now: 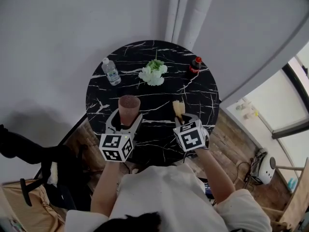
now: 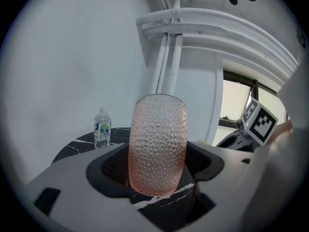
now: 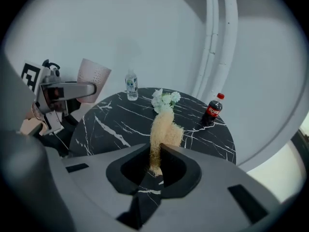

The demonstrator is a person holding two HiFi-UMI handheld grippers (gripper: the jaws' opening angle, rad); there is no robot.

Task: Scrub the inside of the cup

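Left claw (image 1: 128, 118): jaws spread wide, one pad on each side of the cup (image 1: 129, 106), and both pads press its wall, so it has hold of it.
Cup: pink, dimpled glass, standing upright between the left claw's pads (image 2: 114, 166), mouth up and away from the claw's body. Its base sits low in the gap and its rim rises well above the jaws.
Cup's place: seen from the right claw, it is off to that claw's left and looks raised clear of the desk (image 1: 159, 100), leaning a little. From above it hangs over the desk's near part.
Right claw (image 1: 179, 121): jaws almost together, pinching the lower end of a loofah scrubber (image 1: 178, 108) – only the scrubber's thickness parts them.
Scrubber: pale straw colour, fibrous, sticking straight out ahead of the right claw's jaws, its free end frayed and wider than the gripped end.
Claws to each other: side by side over the desk's near edge, apart, with the cup and the scrubber not touching.
Beyond the left claw: a small water bottle (image 1: 110, 71) stands on the desk, just left of the cup's line.
Between and beyond both claws: a bunch of white flowers (image 1: 153, 72) lies near the desk's middle.
Beyond the right claw: a cola bottle (image 1: 195, 65) with a red cap stands at the far edge – slightly to that claw's right.
Desk: round, black with white veins.
Farther still: white pipes (image 1: 186, 8) run up a pale wall (image 1: 72, 23).
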